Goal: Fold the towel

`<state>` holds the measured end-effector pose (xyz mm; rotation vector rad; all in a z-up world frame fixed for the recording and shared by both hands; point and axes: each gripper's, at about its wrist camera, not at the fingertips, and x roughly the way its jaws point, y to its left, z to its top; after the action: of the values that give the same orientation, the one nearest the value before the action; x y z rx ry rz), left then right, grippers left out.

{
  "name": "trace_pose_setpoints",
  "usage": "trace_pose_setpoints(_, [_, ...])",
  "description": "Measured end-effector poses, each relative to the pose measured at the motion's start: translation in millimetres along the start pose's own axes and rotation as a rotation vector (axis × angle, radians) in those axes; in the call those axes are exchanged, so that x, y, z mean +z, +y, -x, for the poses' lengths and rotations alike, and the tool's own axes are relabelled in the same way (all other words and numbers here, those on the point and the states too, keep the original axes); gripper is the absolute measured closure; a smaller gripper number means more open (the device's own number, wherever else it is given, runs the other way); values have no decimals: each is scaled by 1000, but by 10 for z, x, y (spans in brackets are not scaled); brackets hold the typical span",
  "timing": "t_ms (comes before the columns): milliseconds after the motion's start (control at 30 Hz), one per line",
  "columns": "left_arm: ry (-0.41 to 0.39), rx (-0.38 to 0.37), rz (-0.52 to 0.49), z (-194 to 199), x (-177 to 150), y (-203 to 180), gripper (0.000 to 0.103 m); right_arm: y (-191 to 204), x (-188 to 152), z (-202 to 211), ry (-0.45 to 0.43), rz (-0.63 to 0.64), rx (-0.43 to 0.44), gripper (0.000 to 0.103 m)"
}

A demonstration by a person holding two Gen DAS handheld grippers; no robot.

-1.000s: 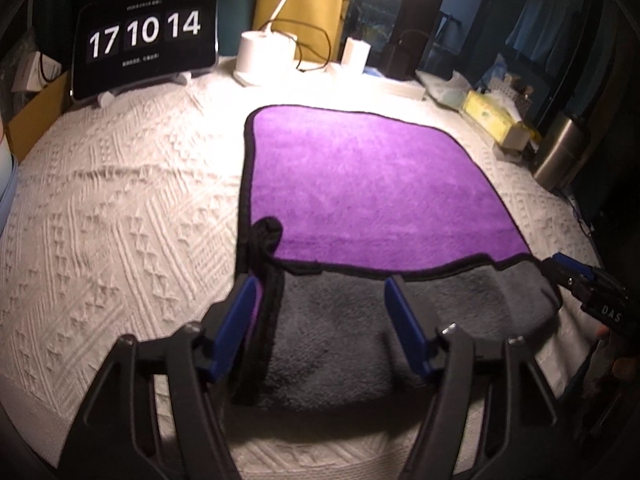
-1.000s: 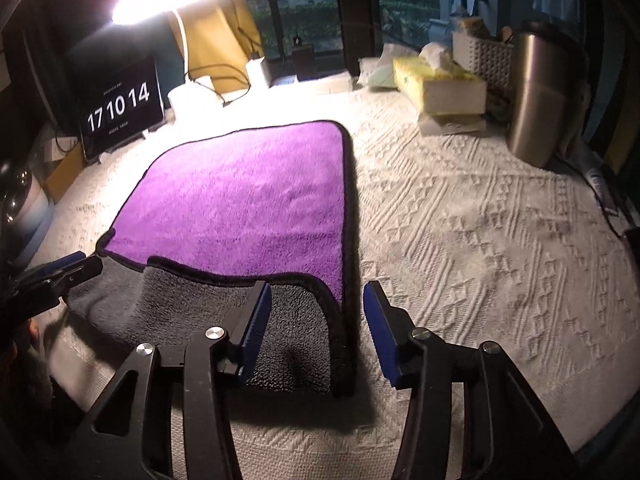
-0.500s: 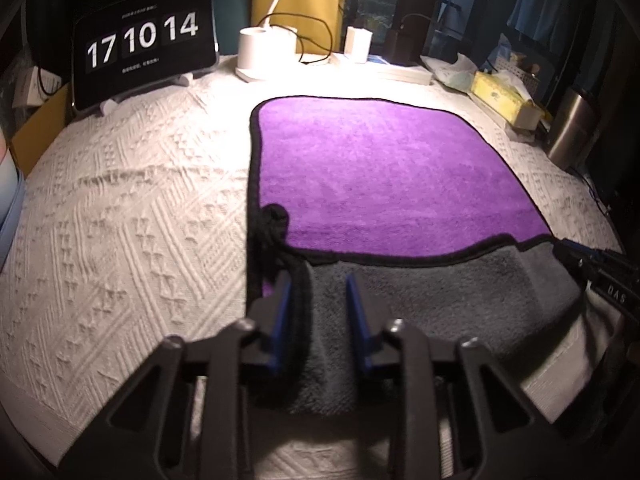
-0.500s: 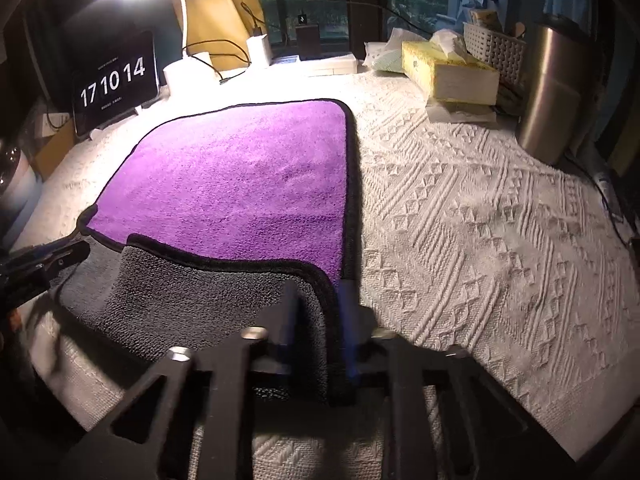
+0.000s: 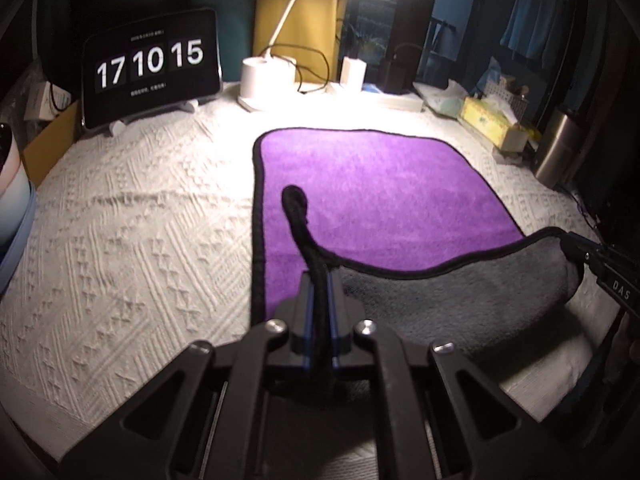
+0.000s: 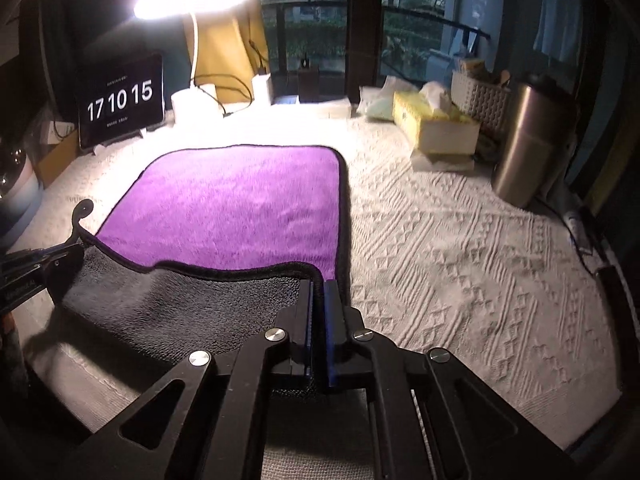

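A purple towel [image 5: 372, 192] with a grey underside and black trim lies on the white textured cloth; it also shows in the right wrist view [image 6: 240, 208]. Its near edge is lifted, grey side [image 5: 460, 300] up. My left gripper [image 5: 319, 280] is shut on the towel's near left corner, whose black hanging loop [image 5: 294, 200] sticks up. My right gripper [image 6: 318, 284] is shut on the near right corner. Each gripper shows at the edge of the other's view, the right one [image 5: 600, 260] and the left one [image 6: 44, 260].
A clock tablet [image 5: 150, 80], a white desk lamp base [image 5: 262, 84], a yellow tissue box [image 6: 432, 126], a white basket [image 6: 480, 100] and a steel flask [image 6: 528, 140] stand along the back and right. A pale container [image 5: 10, 200] sits at the left.
Both grippers closed on the towel's near corners and lifted them, so the near edge has risen and curled toward the far side, showing more grey underside.
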<state>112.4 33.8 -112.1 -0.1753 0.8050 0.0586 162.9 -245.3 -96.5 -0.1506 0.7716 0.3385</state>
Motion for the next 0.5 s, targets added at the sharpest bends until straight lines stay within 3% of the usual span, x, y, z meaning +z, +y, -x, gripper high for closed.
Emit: trace_pose_setpoints(500, [-93,17,18,117,268,105,97,29,340,85,-76,20,-15,97])
